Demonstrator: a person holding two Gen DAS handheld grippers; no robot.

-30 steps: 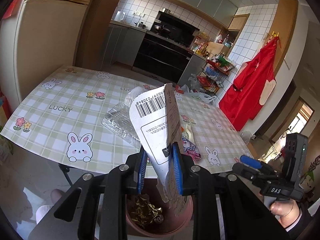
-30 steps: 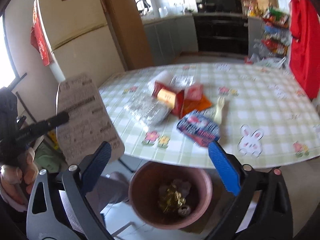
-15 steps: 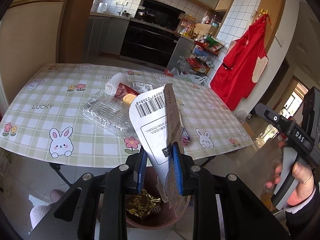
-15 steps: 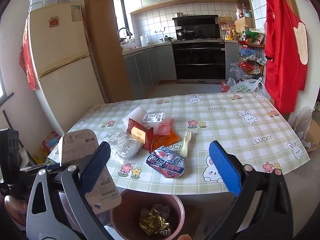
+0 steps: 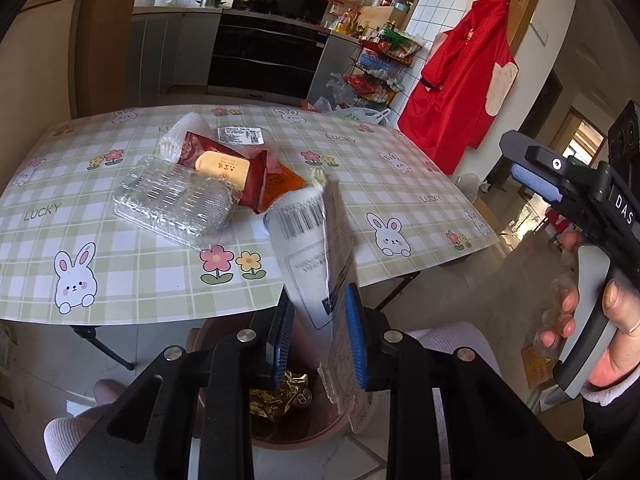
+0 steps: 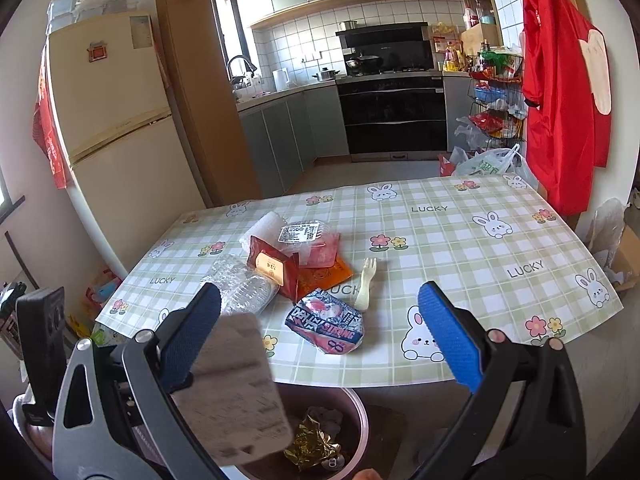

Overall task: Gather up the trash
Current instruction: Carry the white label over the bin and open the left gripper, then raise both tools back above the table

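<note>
Kitchen, green-checked bunny-print tabletop (image 5: pixel 132 280). Step: dropping trash. Left hand-held gripper (image 5: pixel 318 334) jaws opening around flat grey barcoded cardboard sleeve (image 5: pixel 316 264), hanging above round pink plastic bin (image 6: pixel 352 404) at near edge. Right hand-held gripper (image 6: pixel 320 332) gaping wide, empty. Next: fetching blue crumpled wrapper (image 6: pixel 326 326), near tabletop edge.

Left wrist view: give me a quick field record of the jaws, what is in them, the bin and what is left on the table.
left gripper: jaws opening, white barcoded paper package between them
right gripper: jaws open, empty
bin: brown round plastic bin below table edge, holds gold foil wrapper
table: clear plastic tray, red snack packets, white plastic fork, blue-and-red wrapper
</note>
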